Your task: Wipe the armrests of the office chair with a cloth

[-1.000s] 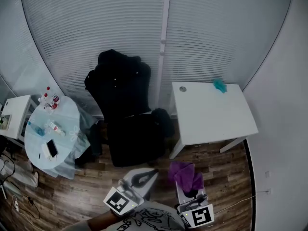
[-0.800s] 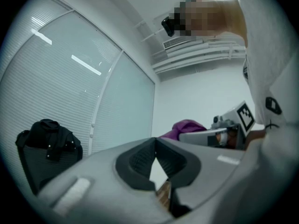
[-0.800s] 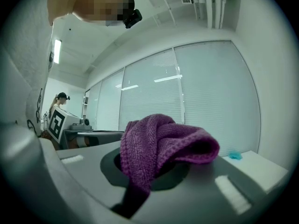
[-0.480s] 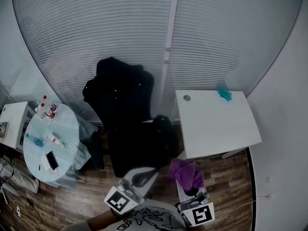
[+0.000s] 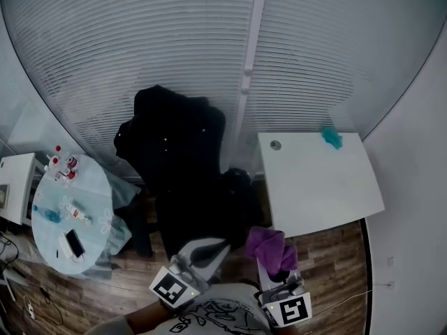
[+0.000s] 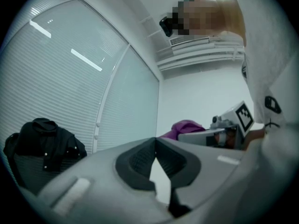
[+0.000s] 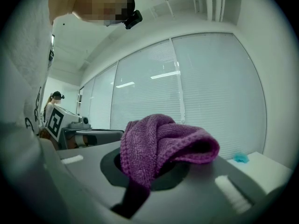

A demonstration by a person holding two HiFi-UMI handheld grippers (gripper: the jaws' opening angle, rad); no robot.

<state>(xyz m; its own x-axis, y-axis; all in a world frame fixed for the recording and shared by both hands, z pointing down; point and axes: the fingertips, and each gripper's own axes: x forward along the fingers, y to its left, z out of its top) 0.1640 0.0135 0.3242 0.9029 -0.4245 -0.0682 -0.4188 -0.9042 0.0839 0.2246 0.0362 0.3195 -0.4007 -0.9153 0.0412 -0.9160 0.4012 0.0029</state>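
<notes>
White shirt, black print; grey hand-held grippers, marker cubes.

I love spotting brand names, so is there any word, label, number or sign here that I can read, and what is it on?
None can be read in any view.
Marker cubes: black-and-white square patterns only, no letters.
Bottles on the round table: labels too small to read.
Print on the person's shirt: too blurred to read.

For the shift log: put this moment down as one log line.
left gripper: shut, empty | right gripper: shut on purple cloth | office chair: ahead of both grippers | wiping: not yet started
</notes>
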